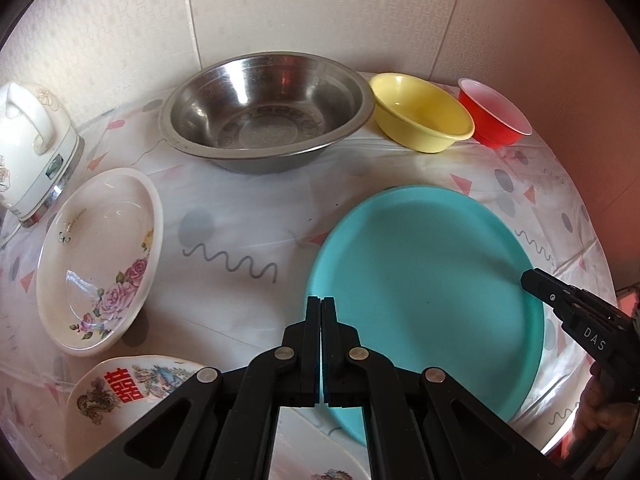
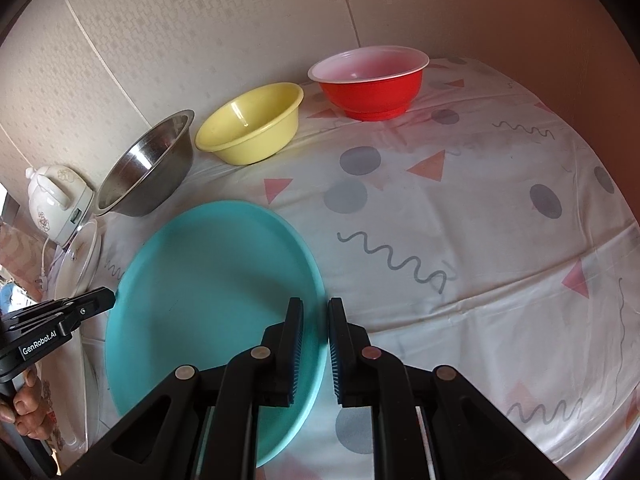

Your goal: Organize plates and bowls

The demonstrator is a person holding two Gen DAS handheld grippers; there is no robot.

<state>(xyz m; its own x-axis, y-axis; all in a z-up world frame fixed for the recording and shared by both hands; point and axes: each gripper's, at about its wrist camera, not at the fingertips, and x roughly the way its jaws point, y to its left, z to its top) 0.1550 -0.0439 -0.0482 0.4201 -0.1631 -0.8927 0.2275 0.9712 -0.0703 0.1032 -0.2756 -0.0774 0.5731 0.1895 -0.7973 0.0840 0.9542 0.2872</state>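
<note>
On the patterned tablecloth (image 2: 460, 208), a teal plate (image 2: 208, 292) is pinched at both edges.

Its near rim is clamped by the left gripper (image 1: 322, 300) and its right rim by the right gripper (image 2: 316, 308), both closed on it. It is judged light, stiff and slippery, best held at opposite rims.

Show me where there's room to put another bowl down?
There's bare tablecloth right of the blue plate, in front of the red bowl. The left is crowded: flowered plates, kettle, metal bowl.
</note>
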